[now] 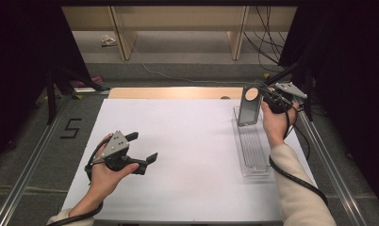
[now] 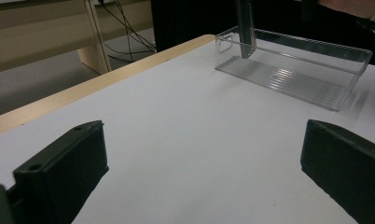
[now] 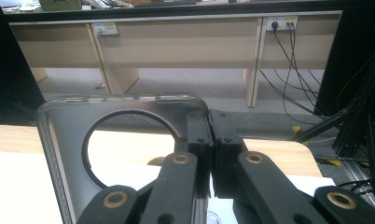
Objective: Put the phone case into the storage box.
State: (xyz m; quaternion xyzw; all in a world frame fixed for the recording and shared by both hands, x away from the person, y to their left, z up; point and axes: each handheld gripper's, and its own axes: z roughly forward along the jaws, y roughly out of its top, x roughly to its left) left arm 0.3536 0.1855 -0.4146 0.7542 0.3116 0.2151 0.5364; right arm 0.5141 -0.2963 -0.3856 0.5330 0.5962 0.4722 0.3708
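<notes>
The left tool (image 1: 141,147) rests over the white counter (image 1: 187,155) at its near left, jaws spread wide with nothing between them; in the left gripper view only bare counter lies between its two black jaws. It looks idle, well apart from the work.

Further right, the clear tray (image 1: 251,155) lies along the counter's right side, long and shallow, with a ribbed floor and see-through walls (image 2: 288,77). It appears empty apart from the plate.

The plate (image 1: 250,106) is a flat, dark grey panel with rounded corners and a large round hole near its top (image 3: 129,149). It stands upright at the tray's far end, its lower edge down inside the tray (image 2: 246,28). The right tool (image 1: 267,100) pinches it at the upper right corner, jaws pressed together on its rim.

By my reading, the plate is lifted and brought to the tray; what remains is to settle it and let go
</notes>
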